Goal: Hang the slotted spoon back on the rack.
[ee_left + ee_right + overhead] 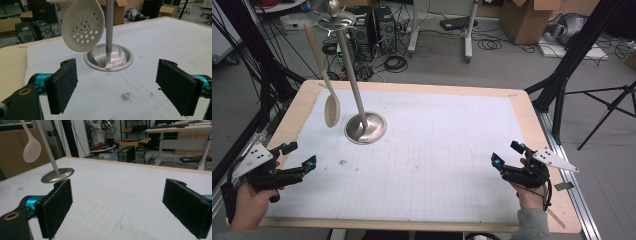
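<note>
Cream slotted spoon [331, 109] hanging, both tools agape

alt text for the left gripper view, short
A pale slotted spoon hangs beside the pole of a metal stand on a white gridded mat. The left gripper faces them, open and empty.

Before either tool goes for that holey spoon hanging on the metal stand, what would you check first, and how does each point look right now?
1. Left tool open: ok, jaws wide apart.
2. Right tool open: ok, nothing between its jaws.
3. Cream perforated plastic spoon hanging free of the white gridded table mat: ok.
4. Silver metal stand with round base upright: ok.
5. Path from left tool to spoon unobstructed: ok.
6. How the spoon hooks onto the stand's top: cannot tell.
</note>
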A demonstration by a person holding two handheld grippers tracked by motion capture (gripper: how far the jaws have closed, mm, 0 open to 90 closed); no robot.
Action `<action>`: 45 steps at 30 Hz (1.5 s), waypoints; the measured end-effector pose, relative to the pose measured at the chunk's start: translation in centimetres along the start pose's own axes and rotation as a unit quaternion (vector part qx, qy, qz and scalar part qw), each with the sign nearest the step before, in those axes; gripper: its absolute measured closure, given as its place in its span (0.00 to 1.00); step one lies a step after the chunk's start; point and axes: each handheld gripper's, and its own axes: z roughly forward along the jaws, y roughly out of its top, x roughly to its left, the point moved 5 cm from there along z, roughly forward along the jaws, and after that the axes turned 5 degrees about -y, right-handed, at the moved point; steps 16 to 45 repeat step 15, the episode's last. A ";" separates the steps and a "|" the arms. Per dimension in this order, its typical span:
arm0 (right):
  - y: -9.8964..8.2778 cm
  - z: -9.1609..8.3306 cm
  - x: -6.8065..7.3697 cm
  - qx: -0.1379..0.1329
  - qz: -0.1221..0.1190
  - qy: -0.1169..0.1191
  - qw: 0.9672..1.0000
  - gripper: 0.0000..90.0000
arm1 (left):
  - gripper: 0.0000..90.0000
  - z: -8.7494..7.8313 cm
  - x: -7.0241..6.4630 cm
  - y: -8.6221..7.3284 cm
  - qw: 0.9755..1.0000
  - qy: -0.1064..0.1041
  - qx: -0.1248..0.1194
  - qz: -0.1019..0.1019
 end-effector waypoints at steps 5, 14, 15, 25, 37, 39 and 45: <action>-0.6 -0.9 -0.5 -0.008 -0.001 0.003 1.000 0.09 | 0.20 -0.4 0.5 -0.5 1.000 0.016 -0.002 -0.006; -1.0 -0.8 -0.9 -0.002 -0.003 0.014 1.000 0.09 | 0.20 0.2 0.6 -1.3 1.000 0.020 0.013 -0.010; -1.1 -0.7 -0.9 0.001 -0.001 0.013 1.000 0.09 | 0.20 0.3 0.5 -1.2 1.000 0.018 0.014 -0.010; -1.1 -0.7 -0.9 0.001 -0.001 0.013 1.000 0.09 | 0.20 0.3 0.5 -1.2 1.000 0.018 0.014 -0.010; -1.1 -0.7 -0.9 0.001 -0.001 0.013 1.000 0.09 | 0.20 0.3 0.5 -1.2 1.000 0.018 0.014 -0.010; -1.1 -0.7 -0.9 0.001 -0.001 0.013 1.000 0.09 | 0.20 0.3 0.5 -1.2 1.000 0.018 0.014 -0.010; -1.1 -0.7 -0.9 0.001 -0.001 0.013 1.000 0.09 | 0.20 0.3 0.5 -1.2 1.000 0.018 0.014 -0.010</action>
